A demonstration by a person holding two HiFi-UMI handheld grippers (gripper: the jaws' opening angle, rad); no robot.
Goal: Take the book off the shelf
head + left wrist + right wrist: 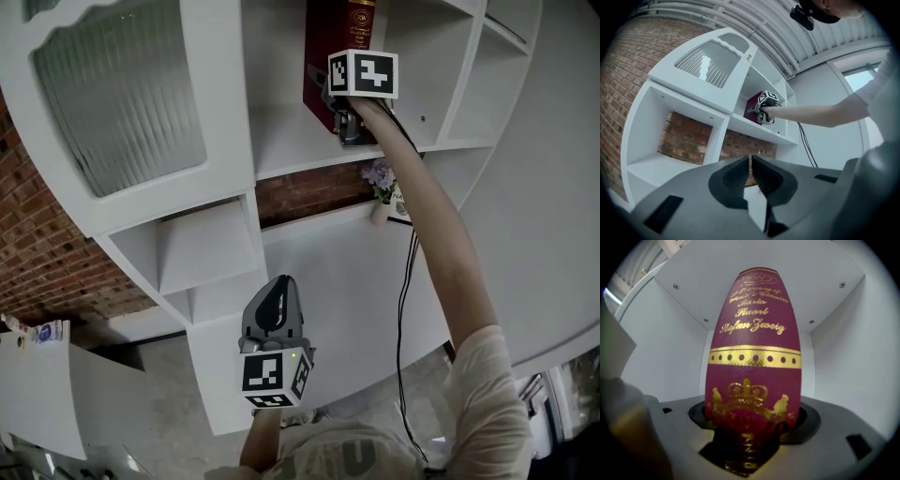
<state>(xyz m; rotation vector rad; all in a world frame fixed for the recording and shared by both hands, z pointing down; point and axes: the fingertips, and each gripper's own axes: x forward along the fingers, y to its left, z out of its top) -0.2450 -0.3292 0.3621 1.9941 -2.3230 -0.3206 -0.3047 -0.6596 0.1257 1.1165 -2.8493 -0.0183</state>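
A dark red book (pixel 330 52) with gold print on its spine stands upright in an upper cubby of the white shelf unit (pixel 281 141). My right gripper (pixel 343 120) is raised to it and shut on the lower part of the spine. In the right gripper view the book (pixel 757 357) fills the middle, its base clamped between the jaws of the right gripper (pixel 752 427). From the left gripper view the book (pixel 753 108) and right gripper (pixel 765 116) show small and far off. My left gripper (pixel 274 314) hangs low, shut and empty; its jaws (pixel 751 173) meet.
A frosted-glass cabinet door (pixel 117 89) is at the upper left. Red brick wall (pixel 56 253) shows behind open cubbies. A small vase of purple flowers (pixel 380 187) stands on the shelf below the book. A black cable (pixel 405 281) hangs along the right arm.
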